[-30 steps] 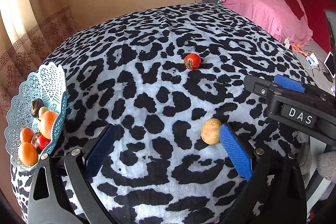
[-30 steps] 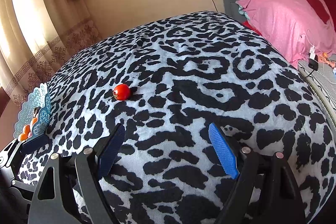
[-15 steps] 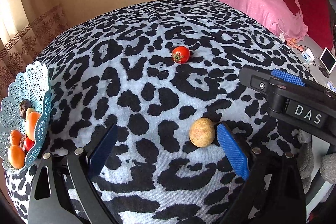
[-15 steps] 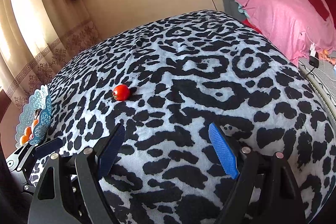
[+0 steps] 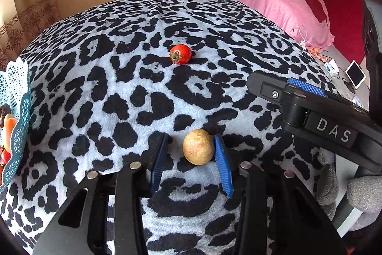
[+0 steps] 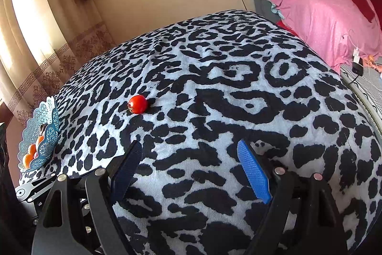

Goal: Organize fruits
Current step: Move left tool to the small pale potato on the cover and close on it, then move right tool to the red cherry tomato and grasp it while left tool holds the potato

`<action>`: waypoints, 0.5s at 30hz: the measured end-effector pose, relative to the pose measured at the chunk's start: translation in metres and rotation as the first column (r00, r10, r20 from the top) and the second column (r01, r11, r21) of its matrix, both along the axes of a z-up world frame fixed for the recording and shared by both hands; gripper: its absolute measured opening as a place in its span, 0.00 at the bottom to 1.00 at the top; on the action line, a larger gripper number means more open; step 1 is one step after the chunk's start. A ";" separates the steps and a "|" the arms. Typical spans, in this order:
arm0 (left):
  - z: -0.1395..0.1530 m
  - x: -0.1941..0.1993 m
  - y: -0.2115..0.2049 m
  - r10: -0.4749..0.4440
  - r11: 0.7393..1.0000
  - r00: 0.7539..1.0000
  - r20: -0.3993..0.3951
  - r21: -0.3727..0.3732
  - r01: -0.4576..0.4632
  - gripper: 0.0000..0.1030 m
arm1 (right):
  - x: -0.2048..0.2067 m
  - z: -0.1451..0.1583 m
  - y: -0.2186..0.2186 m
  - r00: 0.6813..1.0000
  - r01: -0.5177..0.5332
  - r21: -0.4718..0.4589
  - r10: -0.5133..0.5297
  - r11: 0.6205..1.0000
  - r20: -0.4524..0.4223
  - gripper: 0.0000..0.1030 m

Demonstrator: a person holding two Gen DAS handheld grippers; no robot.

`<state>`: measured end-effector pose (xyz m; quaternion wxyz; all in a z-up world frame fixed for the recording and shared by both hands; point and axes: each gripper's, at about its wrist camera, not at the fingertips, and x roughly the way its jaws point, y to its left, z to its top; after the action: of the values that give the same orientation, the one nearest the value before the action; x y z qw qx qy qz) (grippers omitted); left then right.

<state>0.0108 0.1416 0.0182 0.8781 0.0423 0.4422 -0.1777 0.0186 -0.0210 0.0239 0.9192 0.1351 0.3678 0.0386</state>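
While it sits at the cloth's (image 5: 100, 78) left edge, basket (image 5: 16, 97): orange and red fruits.
Tomato (image 5: 180, 54): mid-cloth, stem toward camera-left.
Brown fruit (image 5: 198, 146): roundish, between left gripper's (image 5: 191, 154) narrowed pads, right pad touching.
Right gripper (image 6: 191, 169): wide, empty.

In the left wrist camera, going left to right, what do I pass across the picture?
Blue lattice basket holding fruit → the left gripper's left finger pad → red tomato → brown round fruit → the other gripper, marked DAS → white tablet.
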 end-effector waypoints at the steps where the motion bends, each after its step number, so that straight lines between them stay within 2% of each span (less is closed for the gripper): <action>1: 0.000 0.000 0.000 -0.002 1.000 1.000 -0.004 -0.010 0.002 0.33 | 0.000 0.000 0.001 1.000 0.000 0.000 0.000 1.000 0.000 0.79; 5: 0.001 -0.003 -0.001 -0.008 1.000 1.000 -0.006 -0.019 0.008 0.26 | 0.000 -0.001 0.000 1.000 0.000 0.002 0.000 1.000 0.000 0.79; 15: 0.010 -0.013 0.004 0.020 1.000 0.999 0.048 -0.001 -0.020 0.26 | 0.000 -0.001 0.000 1.000 0.000 0.003 0.000 1.000 -0.001 0.79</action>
<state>-0.0021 0.1455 0.0282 0.8901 0.0418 0.4215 -0.1681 0.0186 -0.0209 0.0227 0.9189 0.1363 0.3681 0.0390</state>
